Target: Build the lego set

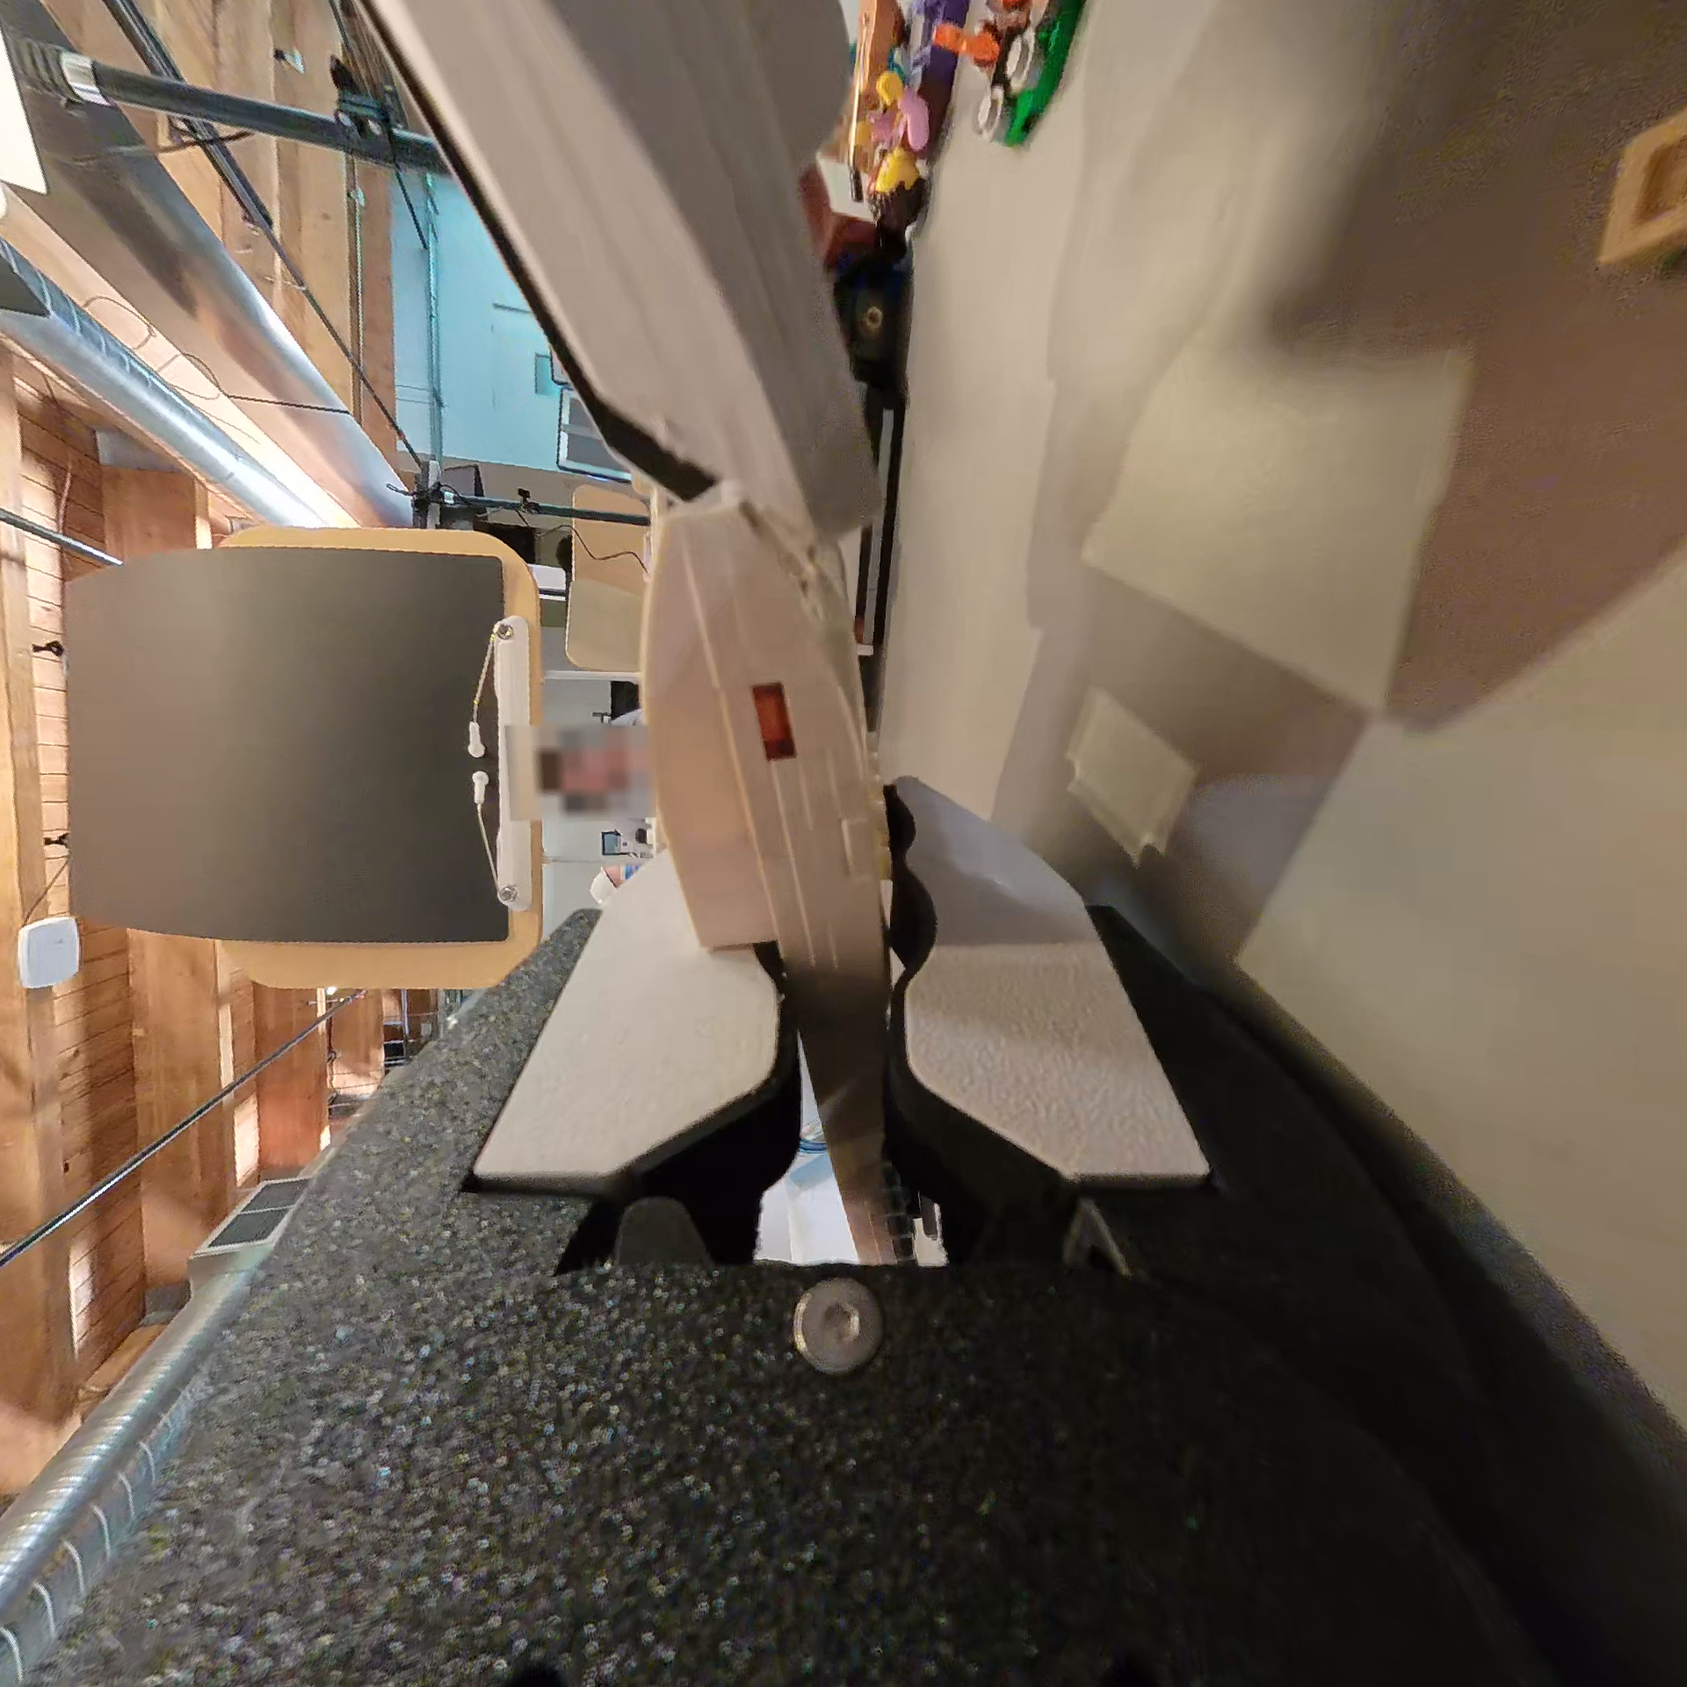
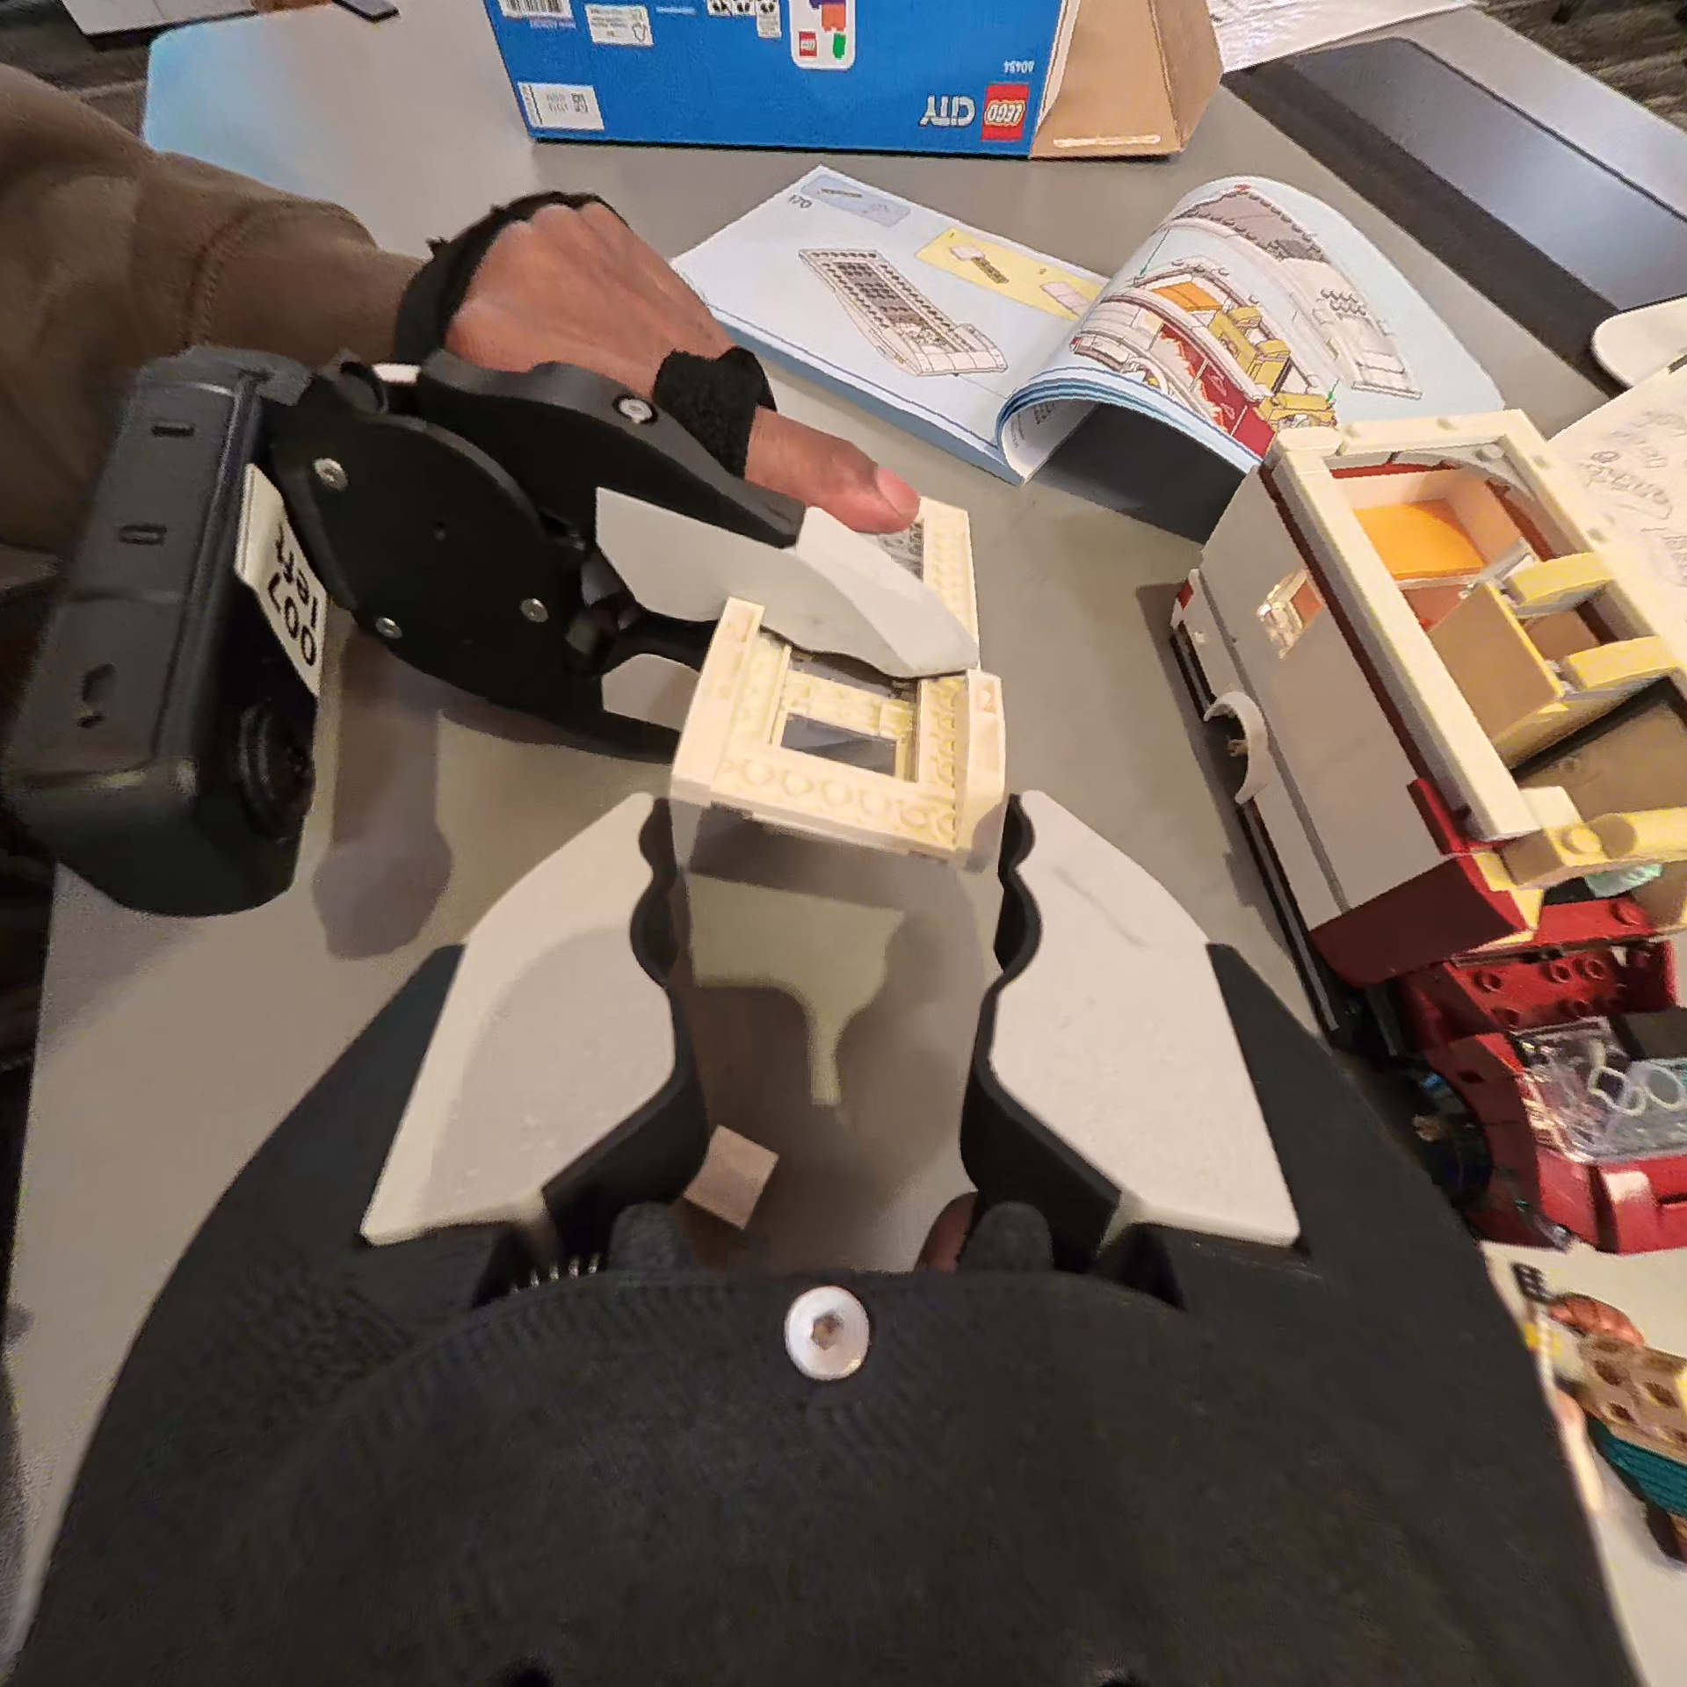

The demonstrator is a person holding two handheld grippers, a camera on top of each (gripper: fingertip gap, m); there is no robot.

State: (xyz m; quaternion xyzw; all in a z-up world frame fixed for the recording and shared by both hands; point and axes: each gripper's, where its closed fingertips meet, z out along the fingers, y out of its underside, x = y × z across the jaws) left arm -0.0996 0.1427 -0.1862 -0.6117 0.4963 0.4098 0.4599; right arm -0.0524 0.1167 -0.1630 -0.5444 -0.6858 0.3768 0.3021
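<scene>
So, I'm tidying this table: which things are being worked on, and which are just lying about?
In use:
- white brick panel, clamped in left tongs
- right tongs, open at its near end

Lying about:
- red-and-white brick van
- open instruction booklet
- blue box

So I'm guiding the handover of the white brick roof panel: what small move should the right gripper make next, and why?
Probably close the right gripper. The white brick roof panel sits lifted off the grey table, its near end level with the open fingertips, while the left gripper clamps it from the side.
</scene>
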